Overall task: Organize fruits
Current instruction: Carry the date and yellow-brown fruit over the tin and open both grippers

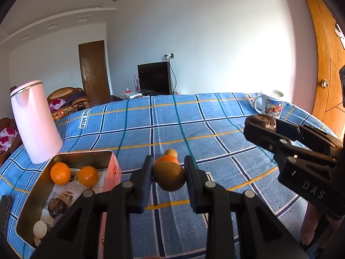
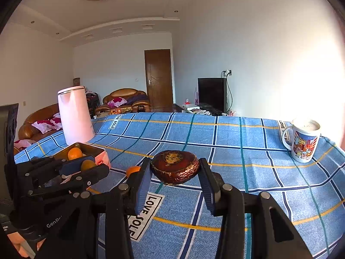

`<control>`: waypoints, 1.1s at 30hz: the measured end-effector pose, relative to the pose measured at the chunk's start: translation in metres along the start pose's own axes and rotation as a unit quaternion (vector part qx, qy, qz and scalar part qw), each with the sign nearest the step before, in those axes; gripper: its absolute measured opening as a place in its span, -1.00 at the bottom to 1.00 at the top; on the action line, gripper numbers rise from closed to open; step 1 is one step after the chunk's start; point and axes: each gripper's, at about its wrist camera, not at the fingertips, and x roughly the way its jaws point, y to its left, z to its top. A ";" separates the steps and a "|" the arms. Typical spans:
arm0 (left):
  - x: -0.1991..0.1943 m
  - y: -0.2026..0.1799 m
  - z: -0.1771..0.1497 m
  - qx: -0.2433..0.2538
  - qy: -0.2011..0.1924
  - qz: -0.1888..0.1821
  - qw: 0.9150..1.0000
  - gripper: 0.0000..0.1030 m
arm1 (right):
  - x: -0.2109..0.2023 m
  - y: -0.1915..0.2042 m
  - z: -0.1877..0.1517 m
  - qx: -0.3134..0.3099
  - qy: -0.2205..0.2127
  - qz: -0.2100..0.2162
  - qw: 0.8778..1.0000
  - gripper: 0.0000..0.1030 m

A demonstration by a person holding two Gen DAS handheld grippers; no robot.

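Your left claw (image 1: 169,178) is clamped on a brown kiwi (image 1: 170,176), held above the blue checked tabletop (image 1: 215,129) just right of the open tin (image 1: 28,215). The tin holds two oranges (image 1: 60,173) and a dark fruit. Your right claw (image 2: 175,173) grips a dark brown chestnut (image 2: 175,169) in the air, with the mug (image 2: 304,142) far right

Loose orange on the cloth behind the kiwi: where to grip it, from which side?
Take the orange across its widest middle, from above. It is round, so any axis works, but the kiwi in the left tool and a tan fruit crowd front and back.
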 end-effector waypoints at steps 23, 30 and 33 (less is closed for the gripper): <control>-0.030 0.113 0.008 -0.071 -0.009 0.040 0.997 -0.41 | 0.038 0.089 0.028 -0.034 0.034 0.093 0.994 -0.12; -0.014 0.164 0.006 -0.110 0.027 0.055 0.992 -0.41 | 0.069 0.137 0.027 -0.053 0.069 0.130 0.988 -0.12; -0.004 0.179 0.001 -0.124 0.046 0.053 0.990 -0.41 | 0.081 0.155 0.023 -0.063 0.087 0.139 0.984 -0.12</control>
